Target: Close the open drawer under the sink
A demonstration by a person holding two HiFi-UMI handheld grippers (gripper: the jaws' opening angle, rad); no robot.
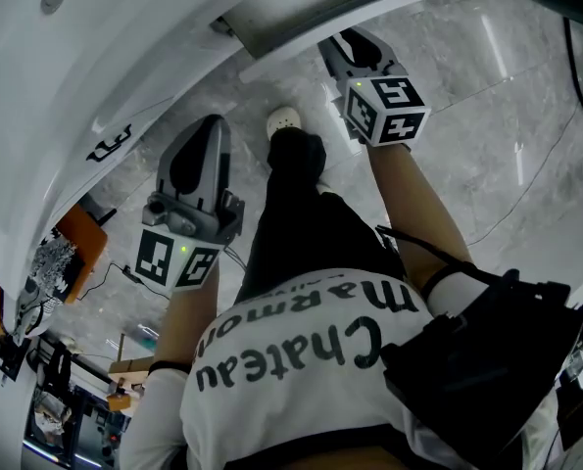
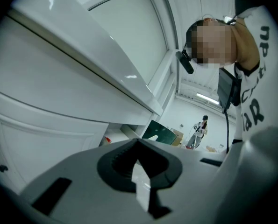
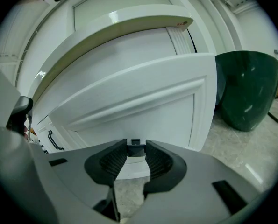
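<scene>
The right gripper (image 3: 136,146) has its jaws set partly apart, their ribbed pads closing from either side on a small dark handle (image 3: 135,150), which fills the gap between them. That handle sits on the white panelled front of the drawer (image 3: 143,101), which spreads from the jaws up towards 12 o'clock in the right gripper view. Above it, near 12 o'clock, a pale ledge (image 3: 115,27) juts out. At 9 o'clock a second black handle (image 3: 54,141) shows on the white cabinet (image 3: 40,129), and at 3 o'clock a dark green tub (image 3: 246,90) stands on the marbled floor (image 3: 232,148).

The left gripper (image 2: 138,143) has its jaws pressed together at the tips, with nothing between them (only white cabinet panels lie beyond, from 9 to 12 o'clock).

In the head view the drawer stands pulled out from the cabinet at 12 o'clock, with the right gripper at its front edge, towards 1 o'clock. The left gripper hangs well apart from it, at 9 o'clock.
</scene>
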